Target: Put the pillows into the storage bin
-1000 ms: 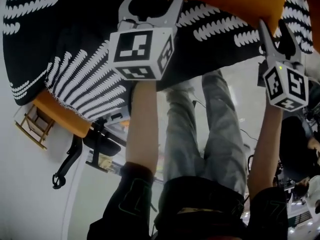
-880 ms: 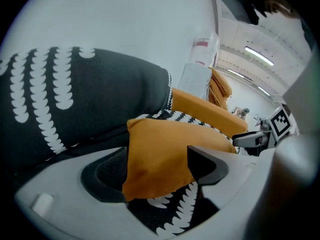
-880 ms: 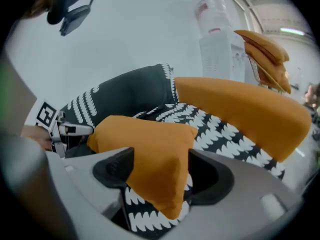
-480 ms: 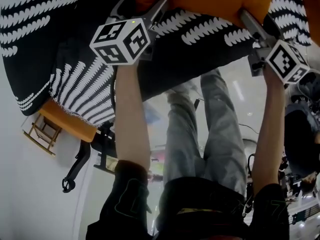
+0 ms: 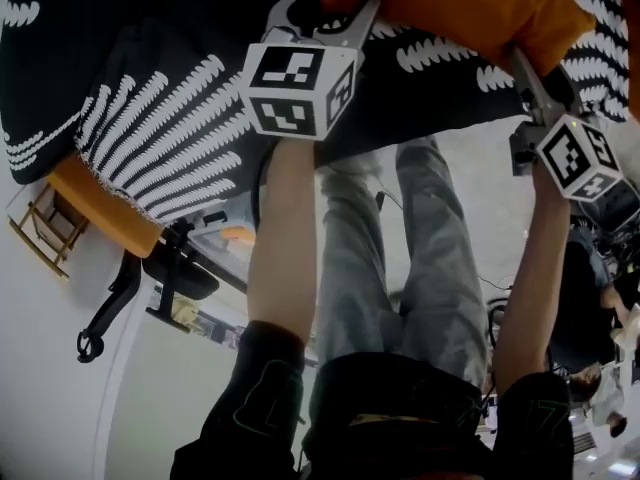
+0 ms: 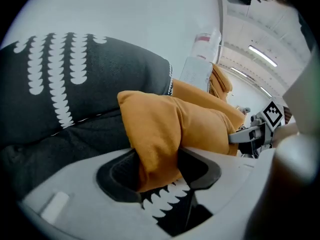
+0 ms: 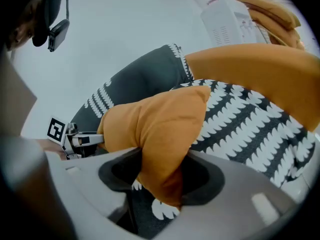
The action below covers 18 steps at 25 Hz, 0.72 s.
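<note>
Now the left gripper [image 5: 328,6] and right gripper [image 5: 535,63], spread wider a moment ago, are closing on the orange pillow [image 5: 460,3] at its left and right corners. It lies on the black patterned pillow [image 5: 150,118], seemingly ready to lift.

You are holding the left gripper [image 5: 328,4] and right gripper [image 5: 540,72] at the frame's top, jaws closing on the orange pillow [image 5: 470,3].

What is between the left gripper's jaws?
A corner of the orange pillow; the left gripper is closing its jaws on it, seen in the left gripper view.
</note>
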### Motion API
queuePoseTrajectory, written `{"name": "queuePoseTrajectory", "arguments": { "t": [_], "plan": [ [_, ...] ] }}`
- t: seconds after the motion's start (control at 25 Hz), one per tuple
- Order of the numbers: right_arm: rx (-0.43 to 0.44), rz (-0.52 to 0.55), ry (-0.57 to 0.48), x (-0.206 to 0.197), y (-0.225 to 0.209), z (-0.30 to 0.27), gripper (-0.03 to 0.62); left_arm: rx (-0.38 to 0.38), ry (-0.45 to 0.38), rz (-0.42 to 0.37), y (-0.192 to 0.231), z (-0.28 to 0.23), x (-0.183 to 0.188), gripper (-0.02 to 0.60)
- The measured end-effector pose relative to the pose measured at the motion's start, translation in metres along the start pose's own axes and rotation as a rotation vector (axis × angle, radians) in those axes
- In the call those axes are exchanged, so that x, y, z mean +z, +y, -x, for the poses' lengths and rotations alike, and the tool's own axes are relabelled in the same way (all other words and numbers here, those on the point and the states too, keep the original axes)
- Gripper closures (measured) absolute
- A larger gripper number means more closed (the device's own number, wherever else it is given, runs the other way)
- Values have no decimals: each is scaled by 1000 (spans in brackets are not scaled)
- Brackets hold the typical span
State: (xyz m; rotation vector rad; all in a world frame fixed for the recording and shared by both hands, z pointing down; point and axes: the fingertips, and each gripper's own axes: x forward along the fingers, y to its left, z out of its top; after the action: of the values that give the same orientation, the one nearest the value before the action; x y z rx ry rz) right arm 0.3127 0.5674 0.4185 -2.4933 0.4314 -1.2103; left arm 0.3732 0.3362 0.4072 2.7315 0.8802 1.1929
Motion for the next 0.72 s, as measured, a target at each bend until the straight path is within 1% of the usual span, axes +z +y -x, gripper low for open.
{"name": "queuePoseTrajectory", "arguments": {
  "t": [0.08, 0.36, 0.52, 0.72],
  "plan": [
    [23, 22, 17, -7, 17, -3, 364, 33, -1, 23, 7, 19, -12, 347],
    [99, 109, 72, -27, 84, -12, 364, 127, -14, 117, 41, 90, -52, 347],
    [160, 199, 128, -49, 127, -24, 364, 199, -29, 207, 62, 135, -95, 345],
    [250, 331, 208, -73, 196, -32, 364, 307, -54, 343, 83, 206, -146, 345]
  ]
}}
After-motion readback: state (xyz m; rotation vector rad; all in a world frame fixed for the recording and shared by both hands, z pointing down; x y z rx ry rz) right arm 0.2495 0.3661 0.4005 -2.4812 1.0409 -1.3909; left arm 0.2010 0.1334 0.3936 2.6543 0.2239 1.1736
